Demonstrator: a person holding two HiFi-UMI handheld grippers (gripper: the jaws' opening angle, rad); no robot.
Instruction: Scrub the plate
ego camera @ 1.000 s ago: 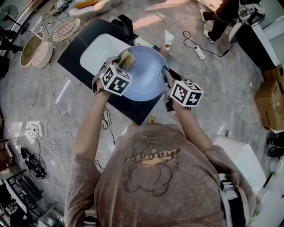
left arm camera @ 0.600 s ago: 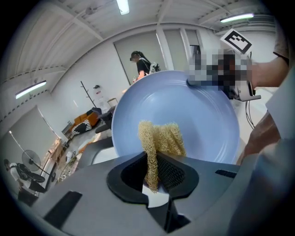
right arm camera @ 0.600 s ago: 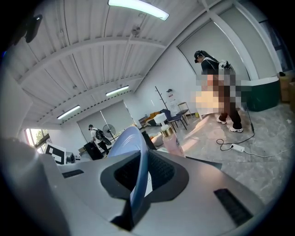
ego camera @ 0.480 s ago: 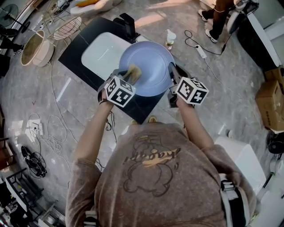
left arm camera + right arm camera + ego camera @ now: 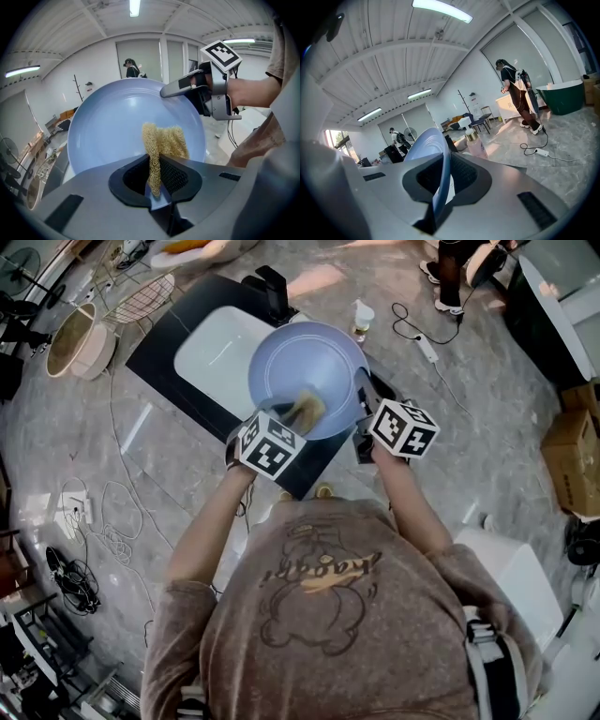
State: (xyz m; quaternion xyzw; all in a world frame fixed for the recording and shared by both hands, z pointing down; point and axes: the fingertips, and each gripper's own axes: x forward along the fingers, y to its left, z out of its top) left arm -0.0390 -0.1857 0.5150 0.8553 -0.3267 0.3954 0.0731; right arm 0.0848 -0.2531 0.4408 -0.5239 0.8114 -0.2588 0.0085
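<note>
A light blue plate (image 5: 305,367) is held tilted above the sink. My right gripper (image 5: 361,395) is shut on its right rim; in the right gripper view the plate (image 5: 435,140) runs edge-on between the jaws of the right gripper (image 5: 440,183). My left gripper (image 5: 295,420) is shut on a yellow mesh scrubber (image 5: 309,407), which presses on the plate's lower middle. The left gripper view has the scrubber (image 5: 164,138) standing out of the left gripper (image 5: 157,173) against the plate (image 5: 112,126), and the right gripper (image 5: 180,86) clamped on the far rim.
Below the plate lies a white sink basin (image 5: 211,352) set in a black counter (image 5: 155,348), with a black tap (image 5: 272,292) and a soap bottle (image 5: 358,320) behind. Baskets (image 5: 70,338) stand far left, cardboard boxes (image 5: 574,451) right. Cables and a power strip (image 5: 424,351) lie on the floor.
The left gripper has dragged the scrubber from the plate's upper left down across its face to the lower middle. The plate and right gripper shifted slightly away from me.
</note>
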